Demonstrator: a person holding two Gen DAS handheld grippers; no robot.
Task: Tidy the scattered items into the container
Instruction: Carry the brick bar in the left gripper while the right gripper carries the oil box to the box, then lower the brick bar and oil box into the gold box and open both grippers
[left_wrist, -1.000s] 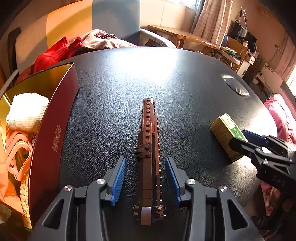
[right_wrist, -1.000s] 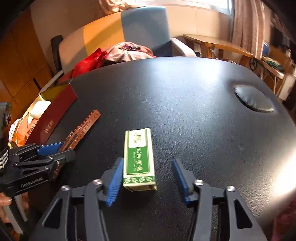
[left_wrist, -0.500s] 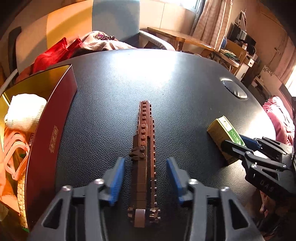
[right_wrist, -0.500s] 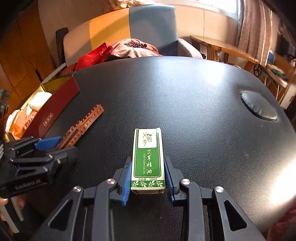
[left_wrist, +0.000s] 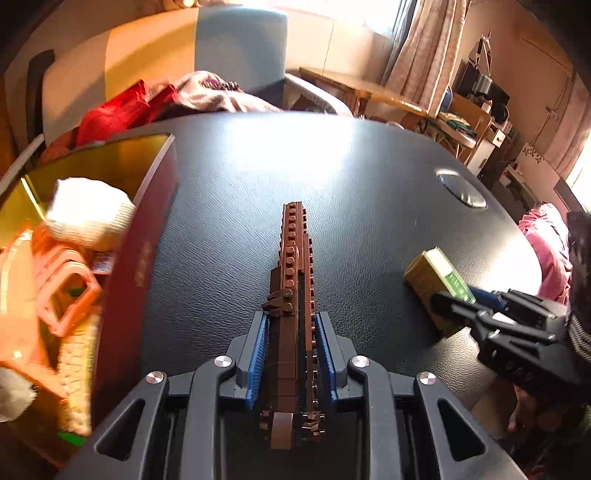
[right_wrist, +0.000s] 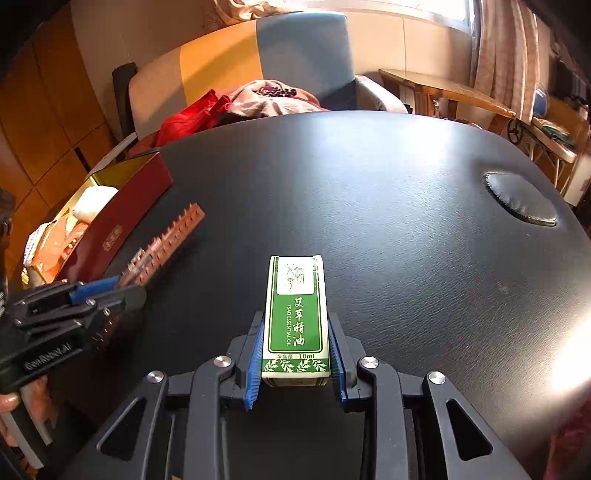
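With the left gripper (left_wrist: 288, 354) jaws closing on the long, brittle brick strip (left_wrist: 291, 295) at frame centre, we hold the light, crushable carton (right_wrist: 295, 317) clamped in the right gripper (right_wrist: 295, 363).

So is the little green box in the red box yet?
No. The green box is out on the black table, pinched by the right gripper.

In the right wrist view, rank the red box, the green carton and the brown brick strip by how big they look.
1. Red box
2. Green carton, though it is nearest the camera, so second place is unsure
3. Brown brick strip, partly hidden by the left gripper
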